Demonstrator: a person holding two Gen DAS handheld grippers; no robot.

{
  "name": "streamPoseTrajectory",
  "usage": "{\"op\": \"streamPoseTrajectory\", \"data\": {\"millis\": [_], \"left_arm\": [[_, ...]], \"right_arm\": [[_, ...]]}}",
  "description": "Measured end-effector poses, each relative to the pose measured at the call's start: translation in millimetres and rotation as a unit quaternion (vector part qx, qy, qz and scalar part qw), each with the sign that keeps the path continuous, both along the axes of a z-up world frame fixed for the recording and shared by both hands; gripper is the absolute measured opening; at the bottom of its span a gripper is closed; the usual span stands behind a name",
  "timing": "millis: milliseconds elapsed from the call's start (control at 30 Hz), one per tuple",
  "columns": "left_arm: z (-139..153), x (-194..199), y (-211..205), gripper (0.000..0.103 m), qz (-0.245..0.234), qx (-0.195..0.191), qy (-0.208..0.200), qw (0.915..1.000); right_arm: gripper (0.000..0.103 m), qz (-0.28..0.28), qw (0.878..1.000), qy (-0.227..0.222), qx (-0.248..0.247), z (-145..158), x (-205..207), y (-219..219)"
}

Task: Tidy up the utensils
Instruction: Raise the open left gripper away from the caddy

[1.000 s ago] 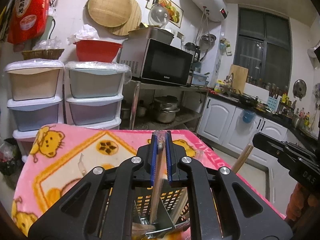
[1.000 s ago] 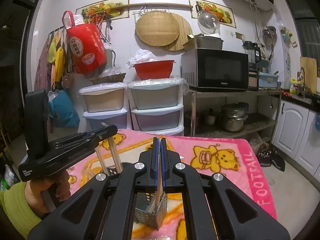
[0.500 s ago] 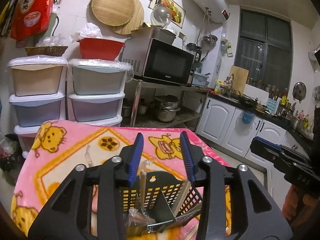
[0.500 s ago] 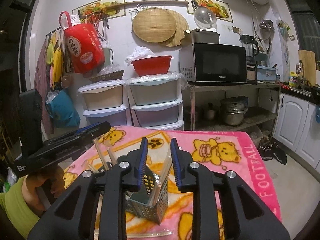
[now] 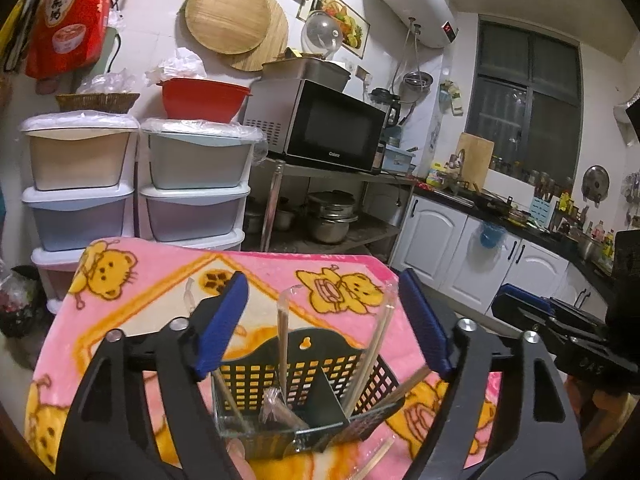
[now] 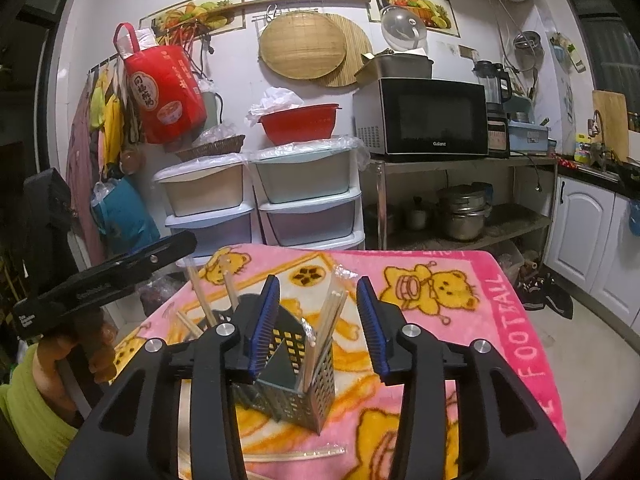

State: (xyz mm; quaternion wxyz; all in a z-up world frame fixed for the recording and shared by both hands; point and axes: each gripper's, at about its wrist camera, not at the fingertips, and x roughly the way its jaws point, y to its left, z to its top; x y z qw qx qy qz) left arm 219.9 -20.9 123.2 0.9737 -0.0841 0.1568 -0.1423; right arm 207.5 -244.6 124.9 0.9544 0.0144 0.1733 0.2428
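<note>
While both grippers hang above the table, the left gripper (image 5: 324, 320) has its blue-padded fingers (image 5: 222, 322) spread wide with nothing between them, and the right gripper (image 6: 318, 326) likewise stands spread and grips nothing. Below them, a dark perforated utensil caddy (image 5: 304, 384) stands upright on a pink teddy-bear blanket (image 5: 160, 276) that covers the table. From the left wrist view a divider splits the caddy into compartments: one plastic-wrapped pair of chopsticks (image 5: 282, 344) stands nearly upright in the rear left compartment, another wrapped pair (image 5: 370, 354) leans against the right wall, and a crumpled clear wrapper (image 5: 276, 404) lies low in the front left compartment. From the right wrist view the caddy (image 6: 292, 392) sits between the right gripper's fingers (image 6: 266, 326) but lower down, with a wrapped chopstick pair (image 6: 324, 328) leaning out of its near corner and two bare wooden chopsticks (image 6: 202, 296) poking up at its far left side. One more wrapped pair (image 6: 296, 456) lies flat on the blanket (image 6: 480, 304) just in front of the caddy. The left gripper (image 6: 104, 280) shows at that view's left edge, held in a hand (image 6: 80, 350) with a yellow-green sleeve (image 6: 36, 404).
</note>
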Motion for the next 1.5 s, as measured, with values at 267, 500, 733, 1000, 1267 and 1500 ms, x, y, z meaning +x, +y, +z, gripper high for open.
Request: {"op": "streamPoseTrajectory", "data": {"millis": [267,500,733,1000,1267,1500], "left_arm": [[2,-19,0,0.092,-0.006,0.000,0.003,1.0000],[-2,-36,4,0.092,-0.012,-0.005,0.007,0.9999],[-10,-51,10,0.092,-0.006,-0.010,0.014,0.9998],[-21,-64,18,0.092,0.006,-0.015,0.028,0.9995],[-37,-75,31,0.092,0.019,-0.019,0.047,0.9985],[-49,-84,40,0.092,0.027,-0.021,0.063,0.9974]], "right_arm": [[0.050,-0.001,1.000,0.002,-0.006,-6,-11,-2],[0.054,-0.002,1.000,0.005,-0.007,-11,-19,-3],[0.054,-0.001,1.000,0.008,-0.007,-18,-29,-6],[0.055,0.001,1.000,0.011,-0.008,-24,-42,-8],[0.055,0.001,1.000,0.022,-0.013,-33,-54,-11],[0.055,0.004,0.999,0.031,-0.018,-40,-62,-11]]}}
